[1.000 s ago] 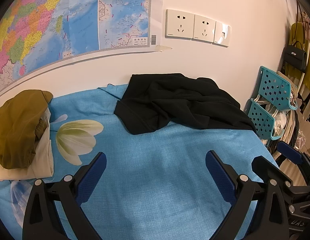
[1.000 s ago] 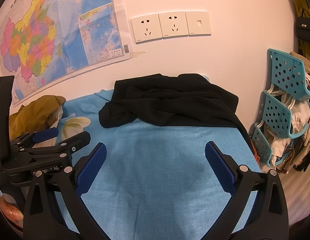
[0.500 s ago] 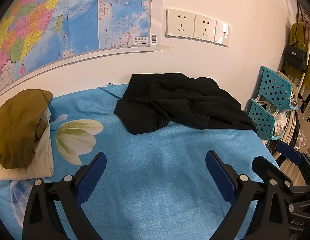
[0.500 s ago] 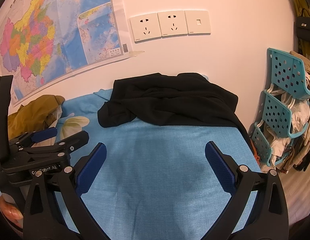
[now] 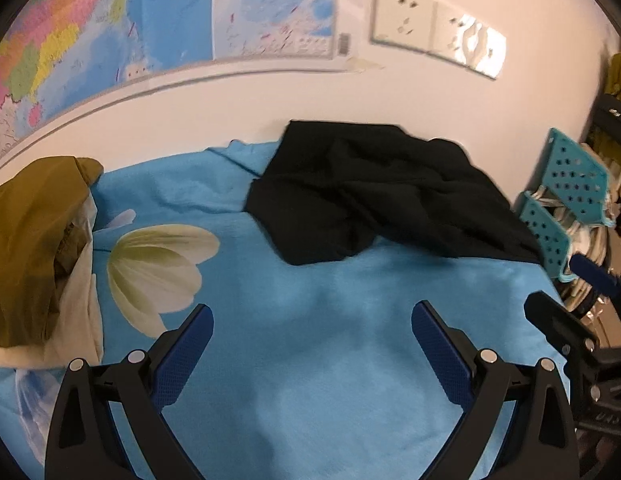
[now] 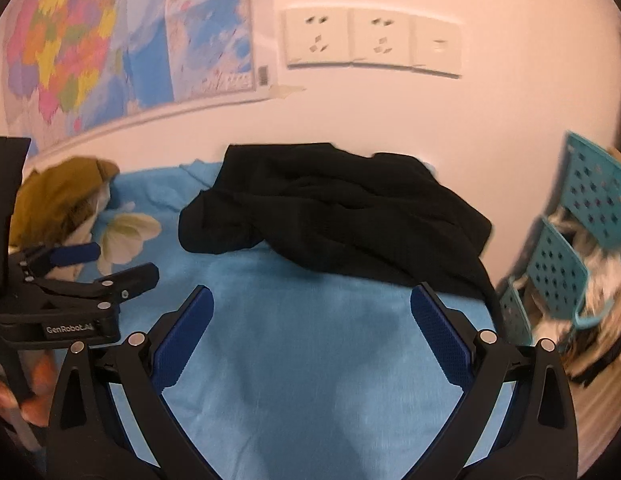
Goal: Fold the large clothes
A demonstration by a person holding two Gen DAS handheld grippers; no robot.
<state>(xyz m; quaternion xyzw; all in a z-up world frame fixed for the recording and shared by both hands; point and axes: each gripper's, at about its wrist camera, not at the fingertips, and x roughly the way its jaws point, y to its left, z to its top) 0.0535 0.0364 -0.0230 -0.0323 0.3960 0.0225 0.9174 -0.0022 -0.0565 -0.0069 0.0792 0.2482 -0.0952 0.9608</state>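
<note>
A crumpled black garment [image 5: 382, 192] [image 6: 338, 212] lies on the blue sheet [image 5: 310, 360] [image 6: 310, 360] against the far wall. My left gripper [image 5: 310, 316] is open over bare sheet, well short of the garment. In the right wrist view my right gripper [image 6: 310, 300] is also open, its fingertips close to the garment's near edge, nothing between them. The left gripper [image 6: 90, 264] shows at the left of the right wrist view, and the right gripper [image 5: 578, 292] at the right edge of the left wrist view.
An olive and cream clothes pile [image 5: 38, 248] [image 6: 58, 196] sits at the left of the bed. A teal perforated rack [image 5: 566, 196] [image 6: 570, 248] with clutter stands off the bed's right side. A map and wall sockets [image 6: 370, 40] hang above.
Both views have shifted and blurred: the grippers have moved forward, and the black garment now looks nearer, most clearly in the right wrist view. Both grippers stay open.
</note>
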